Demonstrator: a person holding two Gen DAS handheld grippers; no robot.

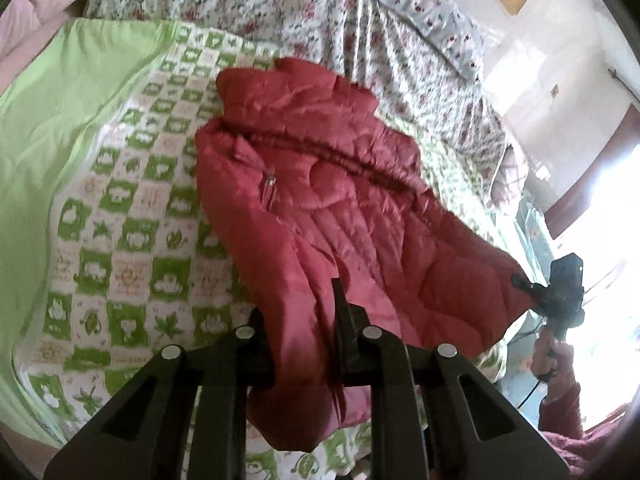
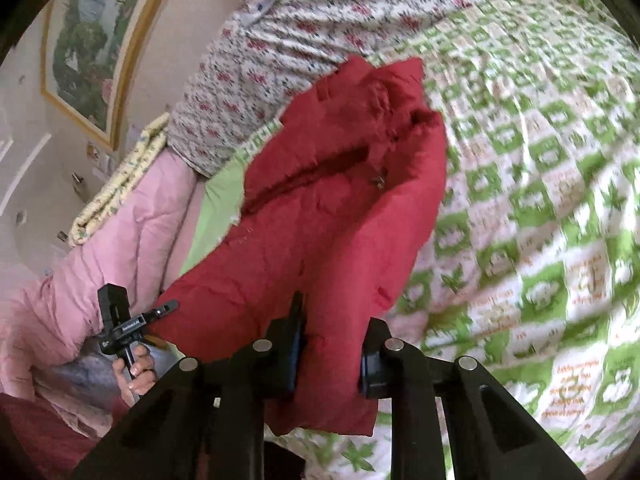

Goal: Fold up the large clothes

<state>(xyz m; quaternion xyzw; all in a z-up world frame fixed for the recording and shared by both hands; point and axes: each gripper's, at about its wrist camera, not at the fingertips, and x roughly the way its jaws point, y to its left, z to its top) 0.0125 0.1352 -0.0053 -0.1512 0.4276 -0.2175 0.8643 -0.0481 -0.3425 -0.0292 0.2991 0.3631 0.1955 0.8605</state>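
Observation:
A red quilted jacket (image 1: 320, 200) hangs lifted over the bed, its zipper line running across the middle. In the left wrist view my left gripper (image 1: 298, 308) is shut on a bunched fold of the jacket's near edge. My right gripper (image 1: 520, 282) pinches the jacket's far right corner, with a hand (image 1: 554, 356) on its handle. In the right wrist view the red jacket (image 2: 340, 200) fills the centre and my right gripper (image 2: 336, 316) is shut on its lower hem. My left gripper (image 2: 172, 306) clamps the jacket's left edge, held by a hand (image 2: 136, 372).
A green-and-white checked quilt (image 1: 132, 240) covers the bed under the jacket, with a plain green sheet (image 1: 60, 120) at its left. A floral bedcover (image 1: 320, 8) lies behind. A pink comforter (image 2: 120, 248), a folded yellow cloth (image 2: 120, 184) and a framed picture (image 2: 92, 40) are at the left.

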